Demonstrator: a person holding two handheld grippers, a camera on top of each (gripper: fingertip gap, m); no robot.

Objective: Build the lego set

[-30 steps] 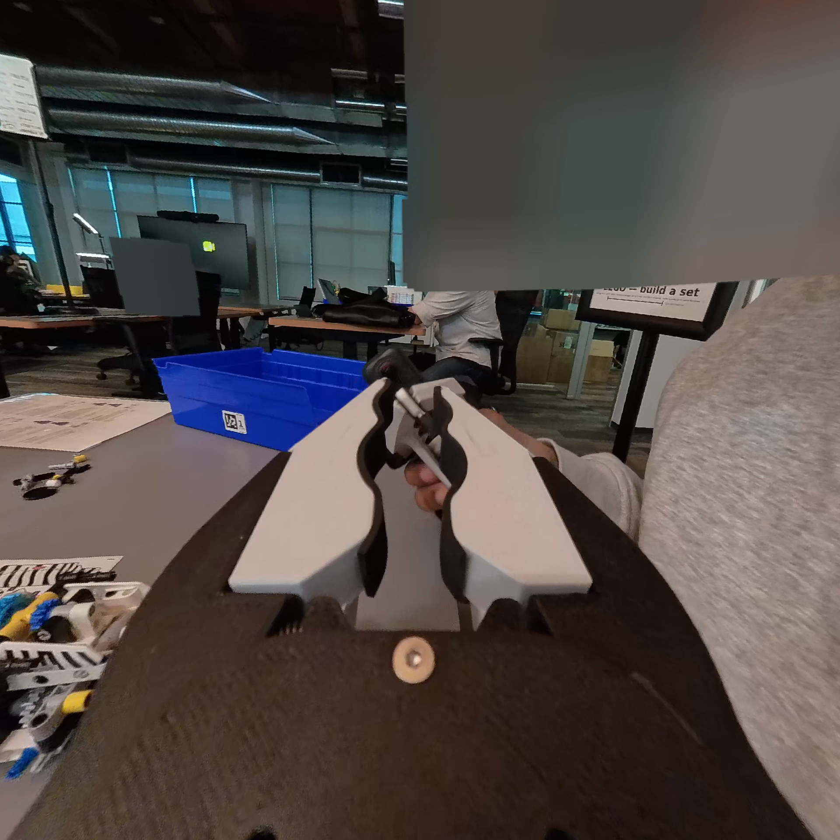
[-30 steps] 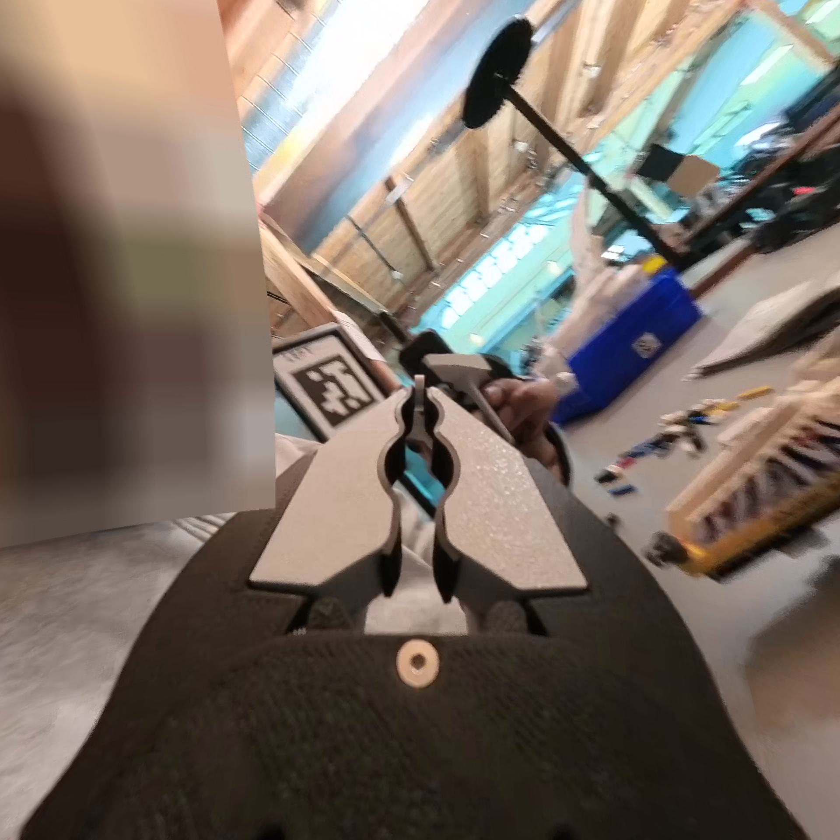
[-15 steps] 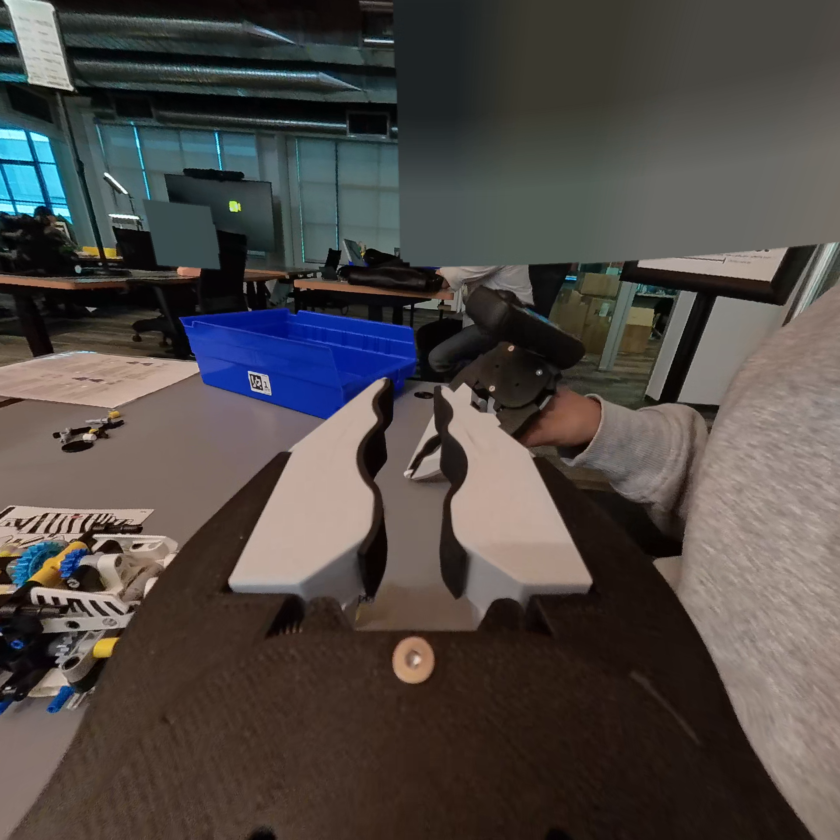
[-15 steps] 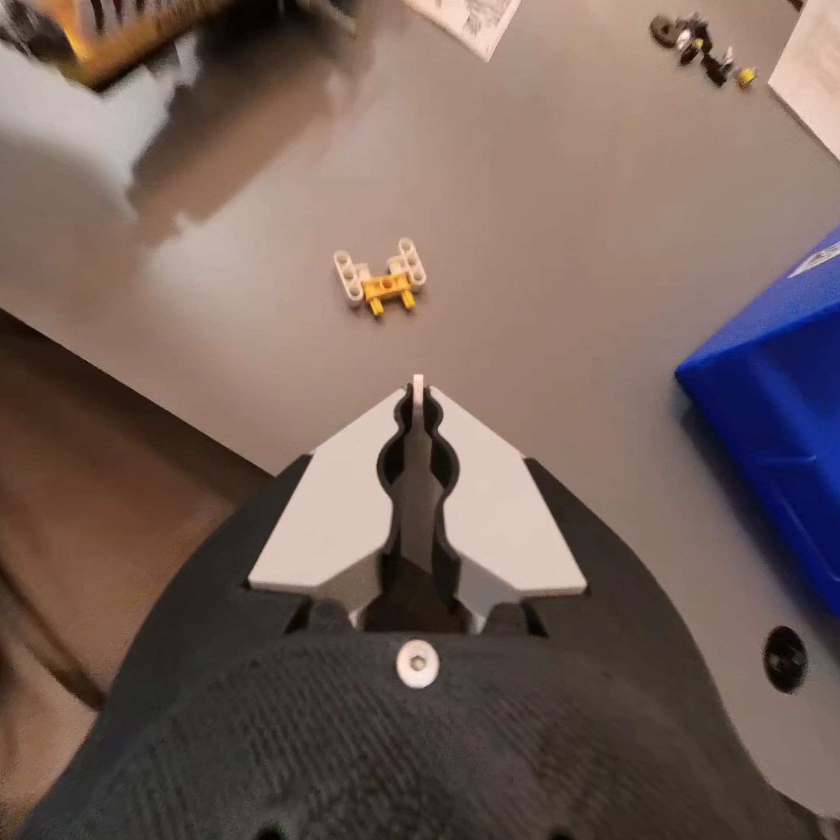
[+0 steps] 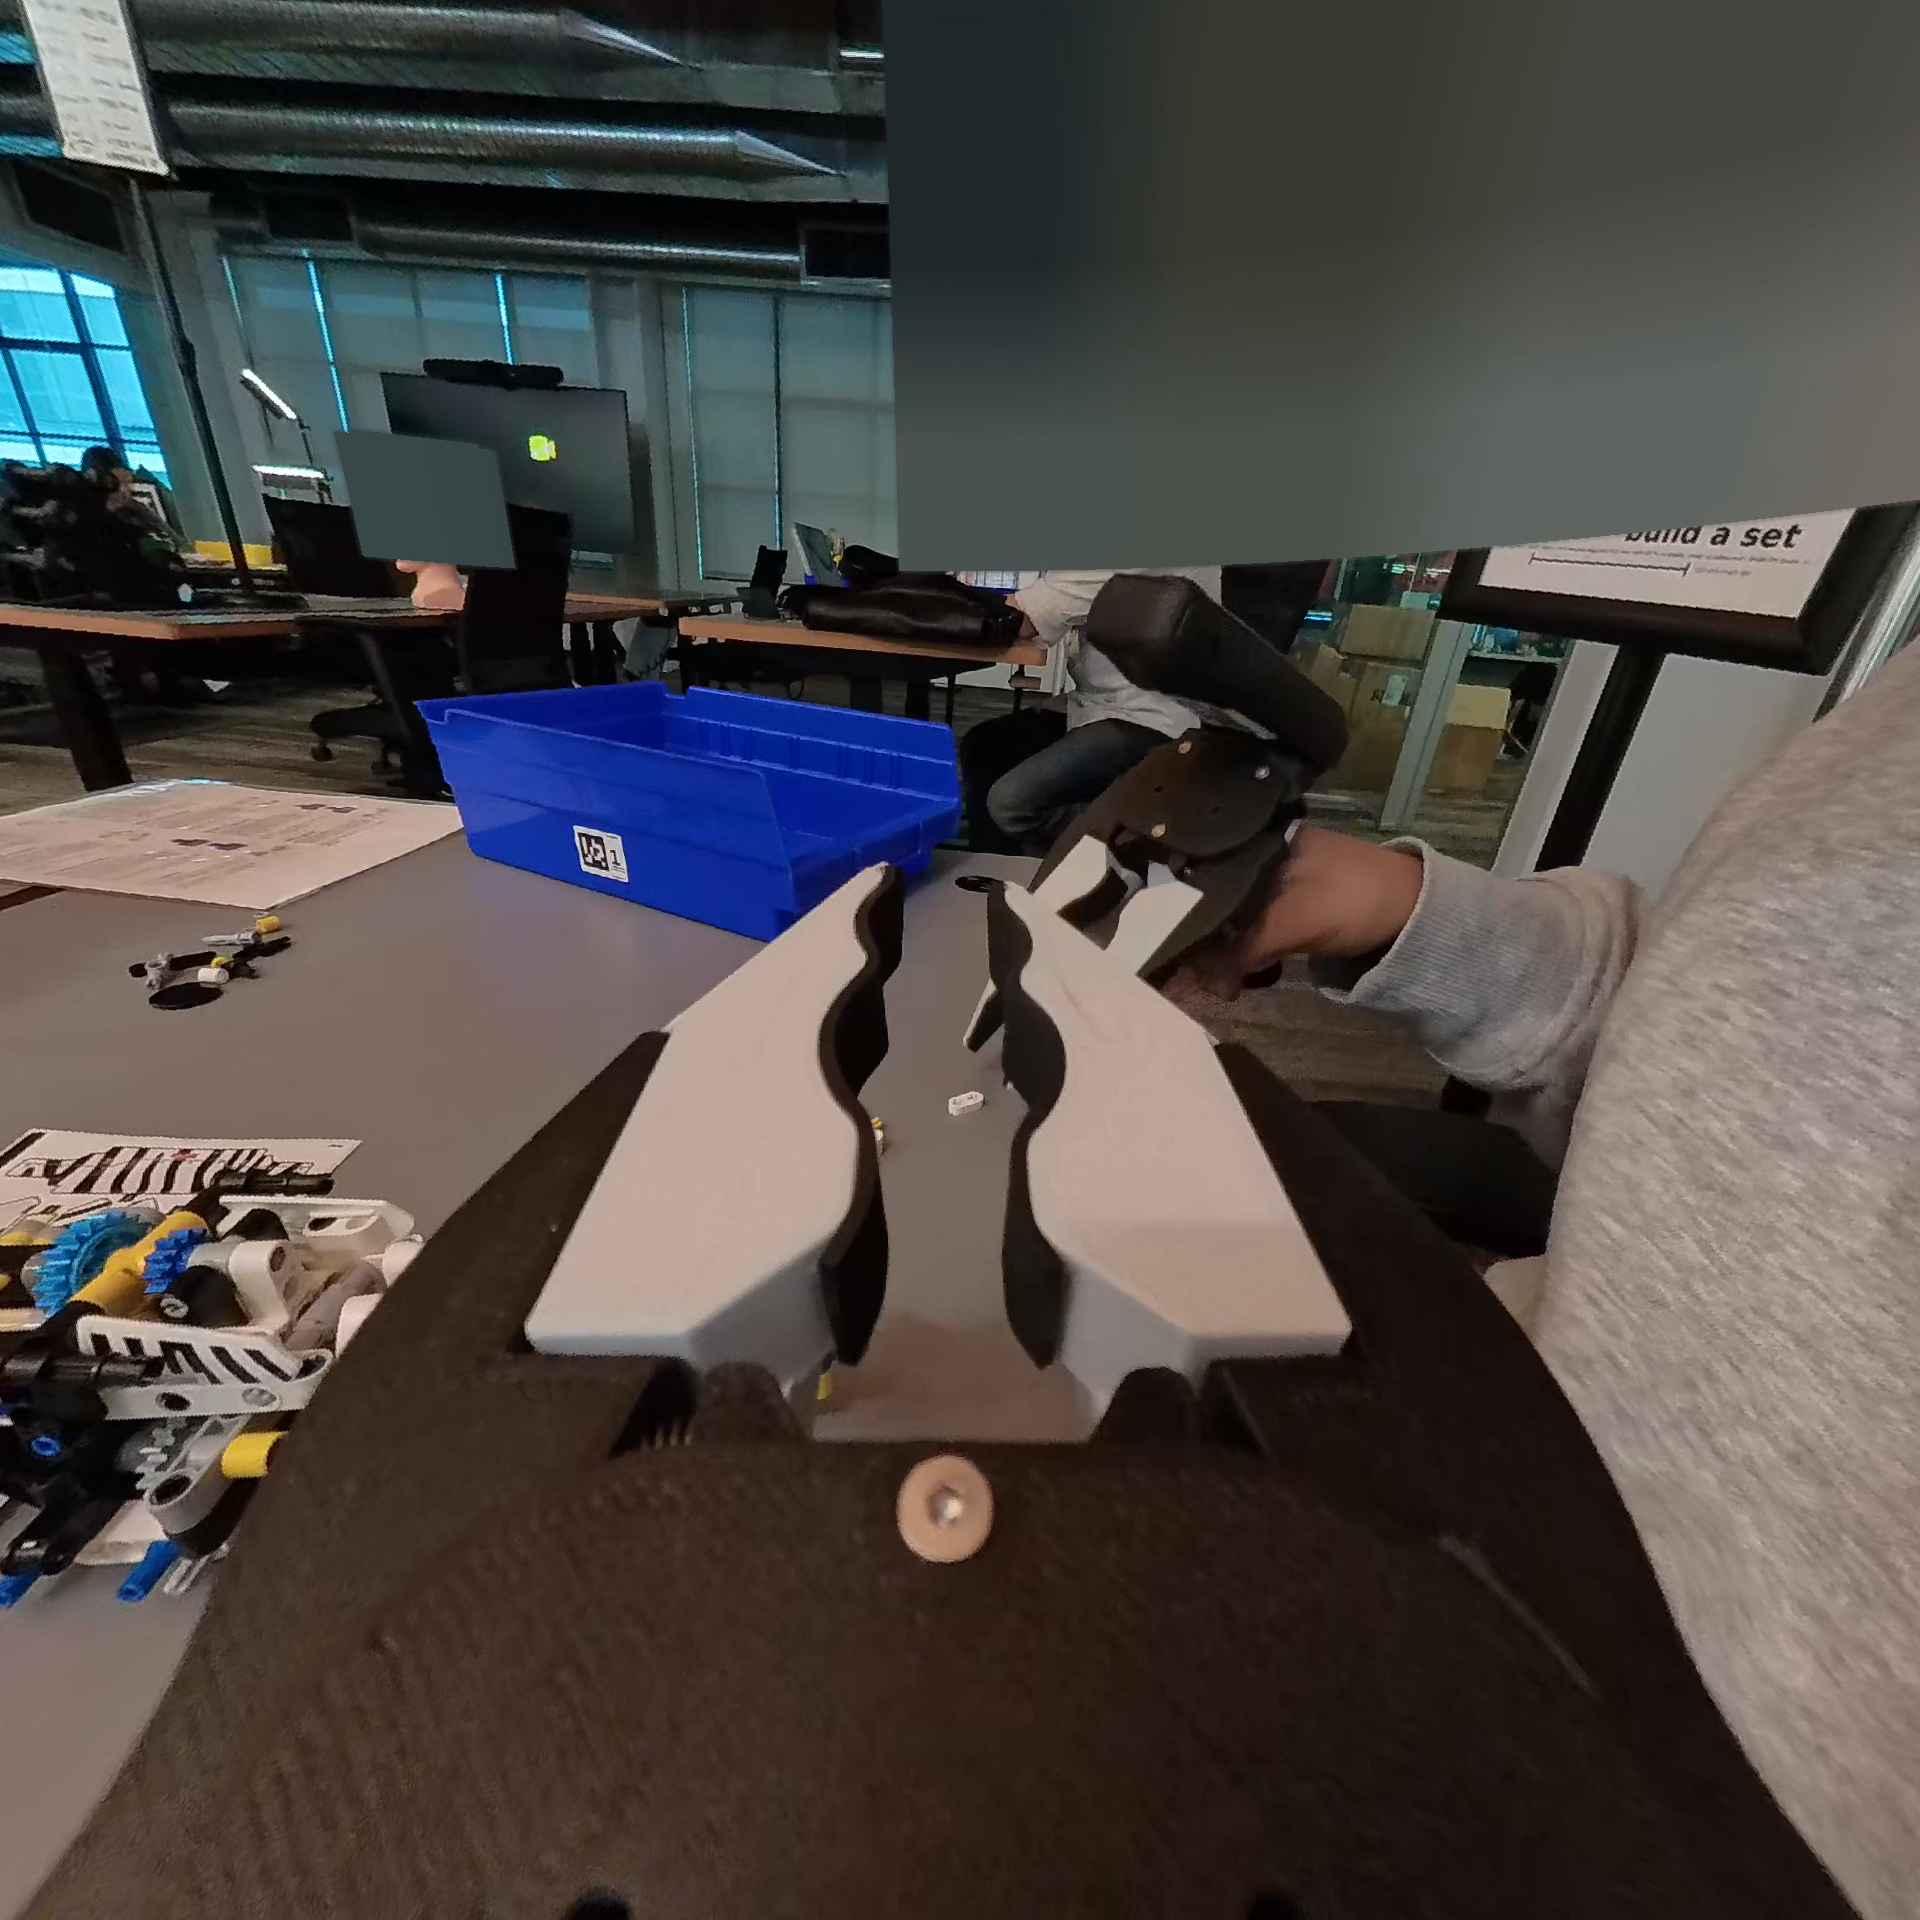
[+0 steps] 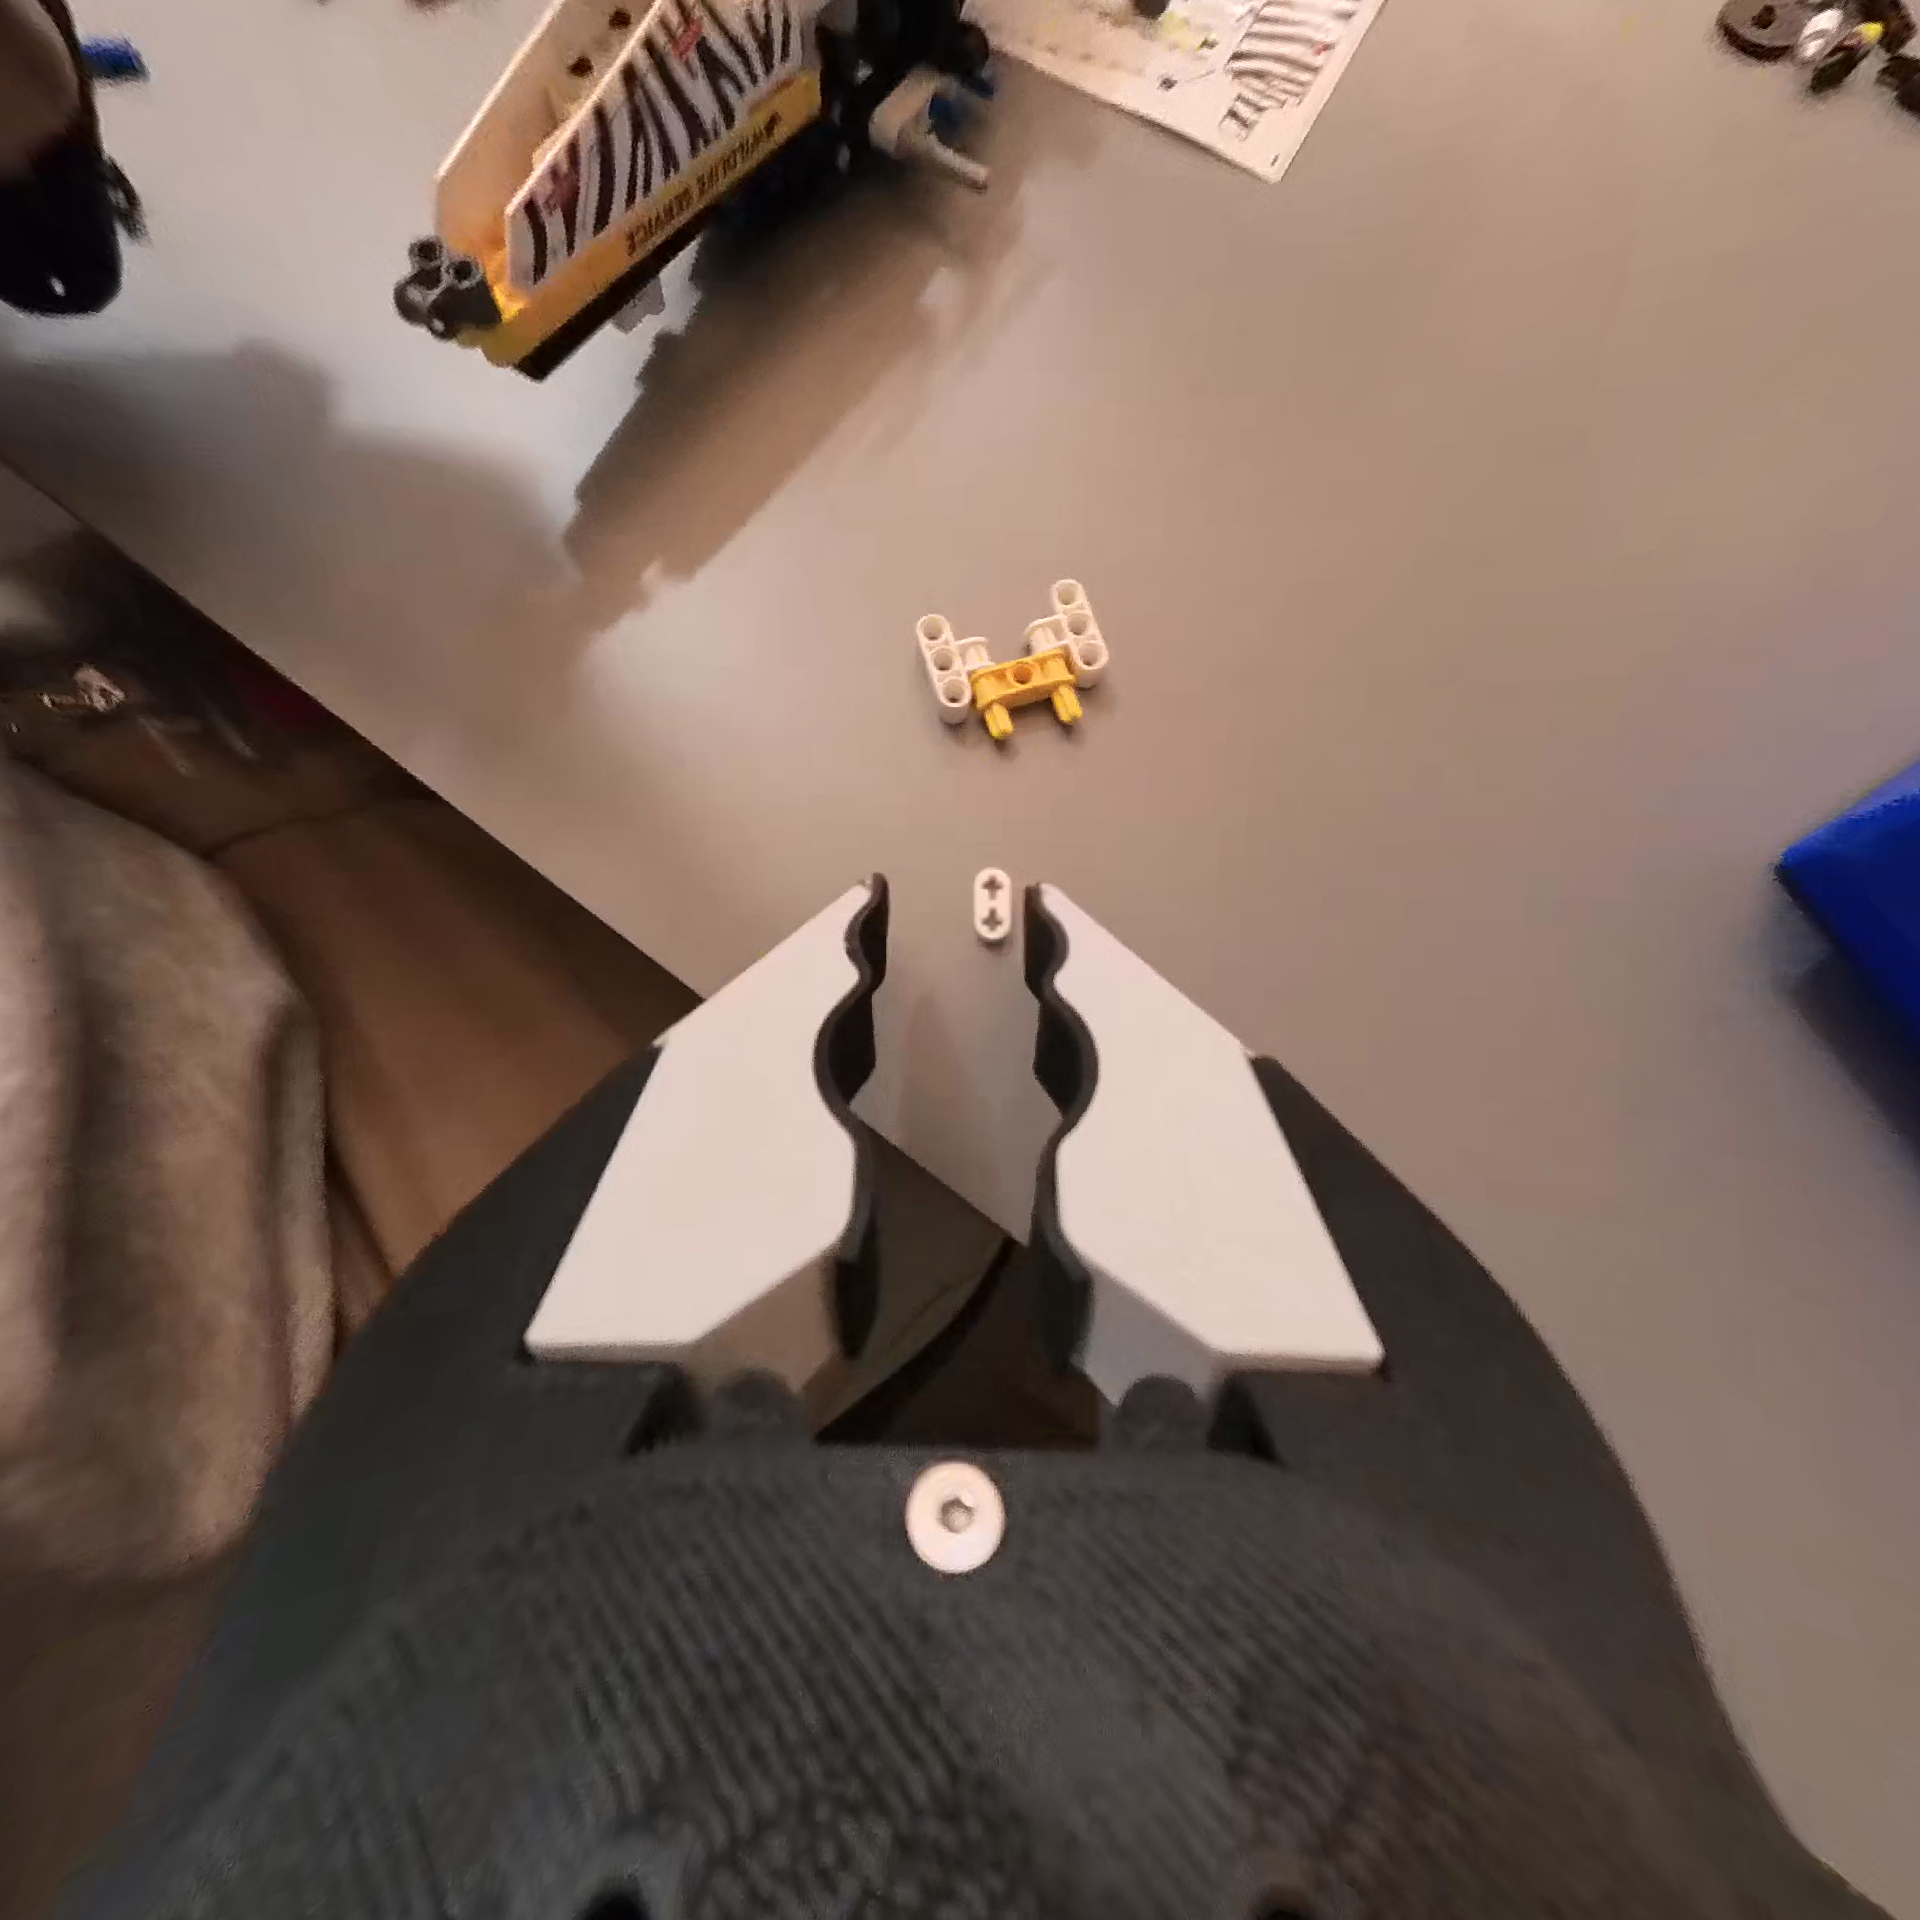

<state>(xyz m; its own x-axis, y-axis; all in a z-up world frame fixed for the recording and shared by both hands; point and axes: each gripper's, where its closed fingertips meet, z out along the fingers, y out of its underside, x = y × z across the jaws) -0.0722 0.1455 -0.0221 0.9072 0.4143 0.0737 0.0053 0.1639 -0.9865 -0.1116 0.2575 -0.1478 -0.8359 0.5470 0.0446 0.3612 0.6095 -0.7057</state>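
Observation:
My right gripper (image 6: 954, 896) is open above the grey table (image 6: 1351, 520). A small white two-hole lego piece (image 6: 992, 906) lies on the table just past its fingertips, close to the right finger. Farther on lies a small white-and-yellow assembly (image 6: 1015, 661). The zebra-striped yellow lego vehicle (image 6: 644, 156) sits at the far left. My left gripper (image 5: 943, 894) is open and empty; between its fingers the white piece (image 5: 965, 1102) shows on the table, with the right gripper (image 5: 1143, 894) above it. The vehicle (image 5: 156, 1320) lies at the left.
A blue bin (image 5: 707, 790) stands at the back of the table, its corner in the right wrist view (image 6: 1860, 873). Instruction sheets (image 5: 208, 831) (image 6: 1205, 73) and loose small parts (image 5: 208, 956) (image 6: 1829, 42) lie on the table. The table's near edge (image 6: 364, 675) runs diagonally at left. Tip to tip, the grippers are about 15 cm apart. It is some 15 cm from my left tips to the vehicle (image 5: 156, 1320).
My right gripper swung down over the table, opened and let go of the small white piece, which now lies on the table. My left gripper opened a little wider.

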